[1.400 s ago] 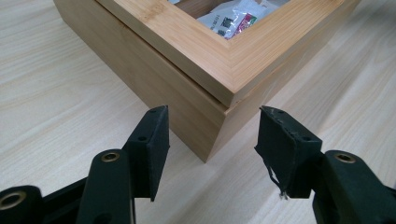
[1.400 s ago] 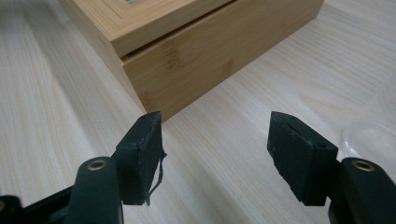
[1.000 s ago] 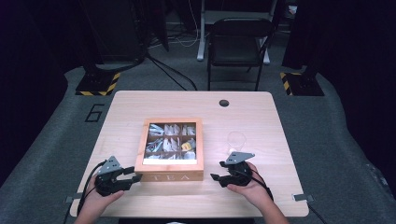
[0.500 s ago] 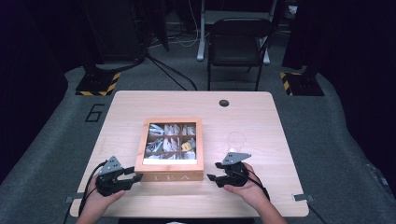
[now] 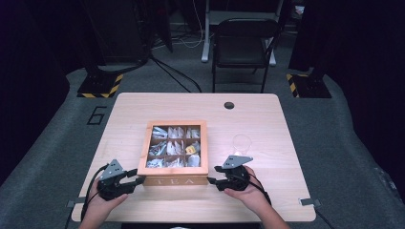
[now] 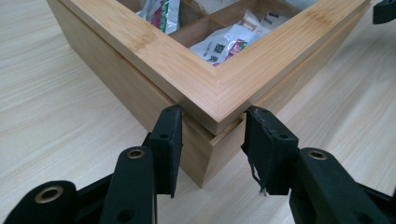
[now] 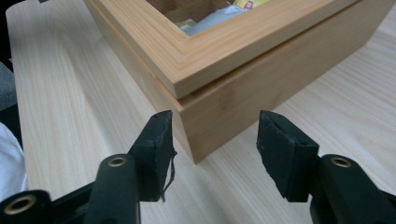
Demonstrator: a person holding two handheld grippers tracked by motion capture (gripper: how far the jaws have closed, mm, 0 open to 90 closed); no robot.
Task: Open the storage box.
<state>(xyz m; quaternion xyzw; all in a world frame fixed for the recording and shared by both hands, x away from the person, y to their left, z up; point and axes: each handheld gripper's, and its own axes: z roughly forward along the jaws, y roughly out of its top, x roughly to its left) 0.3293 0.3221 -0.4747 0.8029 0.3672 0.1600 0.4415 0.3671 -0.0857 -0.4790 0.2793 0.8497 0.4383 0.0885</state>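
Observation:
A closed wooden tea box with a windowed lid sits mid-table, with sachets visible inside. My left gripper is at its near left corner. In the left gripper view the jaws have just been closing, and both pads now touch the corner of the box just under the lid. My right gripper is at the near right corner. Its jaws have also been closing. They straddle that corner of the box with a gap on each side.
A clear glass cup stands right of the box, just beyond my right gripper. The table has a cable hole near its far edge. A black folding chair stands on the floor behind the table.
My right gripper has edged slightly left toward the box's corner. The left gripper and the box have stayed where they were.

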